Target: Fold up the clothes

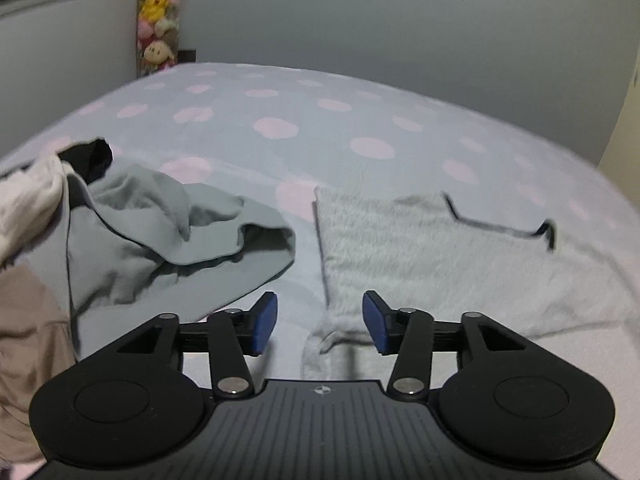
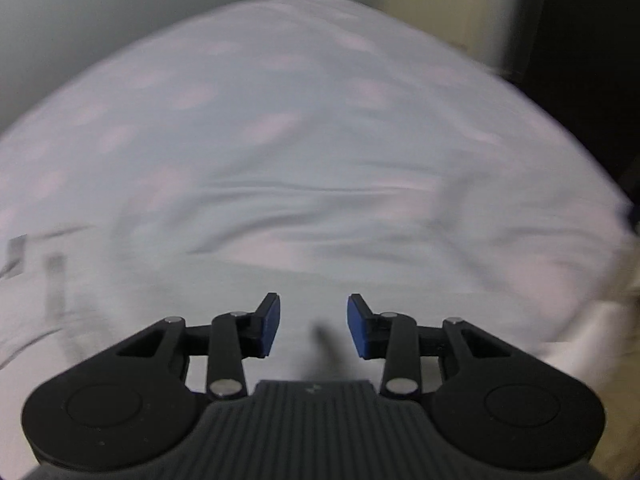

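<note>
Here the left gripper is held with its jaws apart and empty; a fuzzy grey garment is spread just ahead and right of it, a crumpled grey-green one ahead-left. The right gripper is likewise parted over the dotted bedspread, seemingly holding nothing, though blurred.

Left claw: matt black plastic, blue pads, shiny metal pins.
Sweater ahead of it: fuzzy pale-grey cloth.
Hoodie to its left: smooth grey-green cloth.
Bed cover: soft, dotted, matt.
</note>
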The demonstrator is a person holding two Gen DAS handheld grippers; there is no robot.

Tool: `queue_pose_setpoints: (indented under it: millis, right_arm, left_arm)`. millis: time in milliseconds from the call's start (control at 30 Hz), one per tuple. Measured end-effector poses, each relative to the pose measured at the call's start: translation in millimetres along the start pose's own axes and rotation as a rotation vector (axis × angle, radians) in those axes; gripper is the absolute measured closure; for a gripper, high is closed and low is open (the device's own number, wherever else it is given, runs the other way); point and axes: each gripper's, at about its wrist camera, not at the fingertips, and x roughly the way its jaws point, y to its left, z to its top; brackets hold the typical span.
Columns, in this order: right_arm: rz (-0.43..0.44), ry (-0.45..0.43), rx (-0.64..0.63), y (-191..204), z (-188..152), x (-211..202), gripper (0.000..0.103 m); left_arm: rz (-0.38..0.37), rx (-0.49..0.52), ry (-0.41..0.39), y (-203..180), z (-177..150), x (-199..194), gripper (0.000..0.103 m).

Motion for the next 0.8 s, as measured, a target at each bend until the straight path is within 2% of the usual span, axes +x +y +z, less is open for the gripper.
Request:
queue_pose_setpoints:
  millis: [100,167,233,267,433,600,633,667,700,800]
  right_arm:
    - [-0.094,0.079,0.004,-30.4,8.6,11.8,0.052]
    - [-0.157,0.132,0.007,-50.7,14.3,19.7,0.052]
    - [-0.199,0.176,0.018,-67.5,18.0,27.8,0.052]
    - [-0.191,0.186,0.032,-71.2,17.1,32.0,0.052]
    - [-0.180,0.240,0.057,-78.9,8.6,56.9,0.052]
    - [-0.179,0.253,0.088,-86.0,-5.2,70.6,0.054]
    - [-0.172,0.249,0.089,-85.8,-6.9,70.6,0.057]
    - [-0.162,0.244,0.079,-83.9,-7.8,68.9,0.069]
    - [-0.151,0.239,0.065,-81.3,-8.1,66.4,0.086]
    - [-0.150,0.216,0.031,-72.4,-7.2,55.7,0.093]
  left_arm:
    - [-0.014,-0.057,-0.033,6.1,1.7,-3.9,0.045]
    - [-0.023,-0.096,-0.055,10.2,2.8,-6.5,0.035]
    - [-0.032,-0.134,-0.077,14.3,3.9,-9.1,0.033]
    - [-0.037,-0.153,-0.088,16.4,4.5,-10.4,0.031]
    - [-0.042,-0.097,-0.089,8.1,4.3,-8.5,0.029]
    - [-0.033,-0.077,-0.095,3.4,1.8,-5.5,0.028]
    - [-0.034,-0.075,-0.093,3.2,1.8,-4.9,0.028]
    - [-0.036,-0.072,-0.090,2.9,1.9,-4.3,0.028]
    - [-0.039,-0.068,-0.088,2.8,2.5,-4.8,0.028]
    - [-0.050,-0.053,-0.079,2.5,4.8,-7.4,0.028]
